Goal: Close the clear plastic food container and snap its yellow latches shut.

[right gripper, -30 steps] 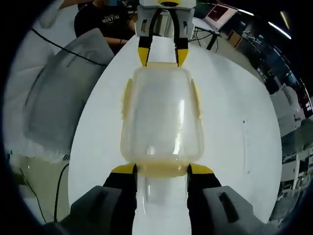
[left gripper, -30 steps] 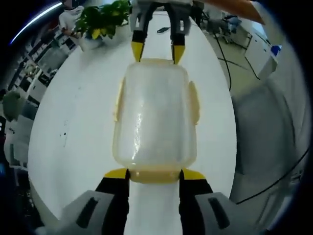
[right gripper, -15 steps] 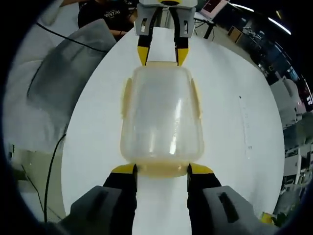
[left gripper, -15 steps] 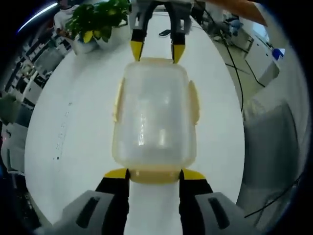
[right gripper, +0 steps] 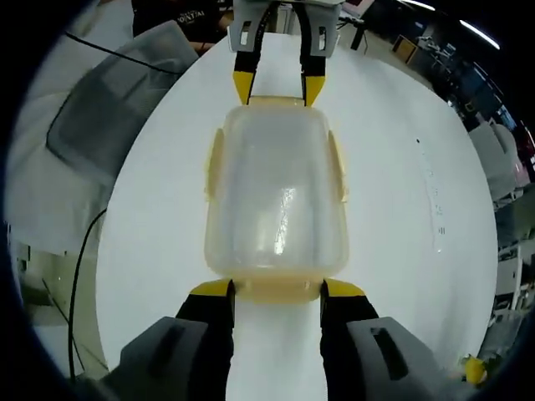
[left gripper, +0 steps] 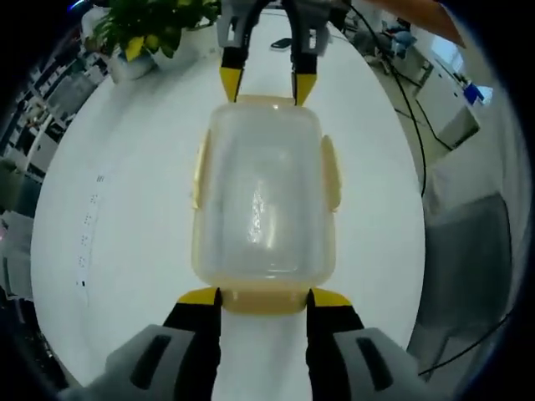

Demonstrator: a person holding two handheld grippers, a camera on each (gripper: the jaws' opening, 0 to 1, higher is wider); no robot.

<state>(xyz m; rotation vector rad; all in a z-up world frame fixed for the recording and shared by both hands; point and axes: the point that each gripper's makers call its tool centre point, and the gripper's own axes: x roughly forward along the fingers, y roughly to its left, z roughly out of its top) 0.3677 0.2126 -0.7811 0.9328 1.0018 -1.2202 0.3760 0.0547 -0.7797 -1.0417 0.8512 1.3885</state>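
The clear plastic food container point(left gripper: 263, 200) lies lid-on over the white table point(left gripper: 125, 184), with yellow side latches point(left gripper: 332, 171) flat against its long sides. My left gripper point(left gripper: 263, 299) is shut across the yellow latch at the near end. My right gripper point(left gripper: 263, 83) holds the far end the same way. In the right gripper view the container point(right gripper: 276, 200) runs from my right gripper point(right gripper: 276, 291) to the left gripper point(right gripper: 276, 83), each with its jaws either side of an end latch.
A potted green plant point(left gripper: 142, 29) and a small dark flat item point(left gripper: 282, 43) sit at the table's far end. A grey padded chair point(right gripper: 109, 109) stands beside the table, and a person in a black shirt point(right gripper: 180, 12) is beyond it. Cables trail over the floor.
Both views have swung round over the table while the container stays fixed between the two grippers. Neither grip has changed.
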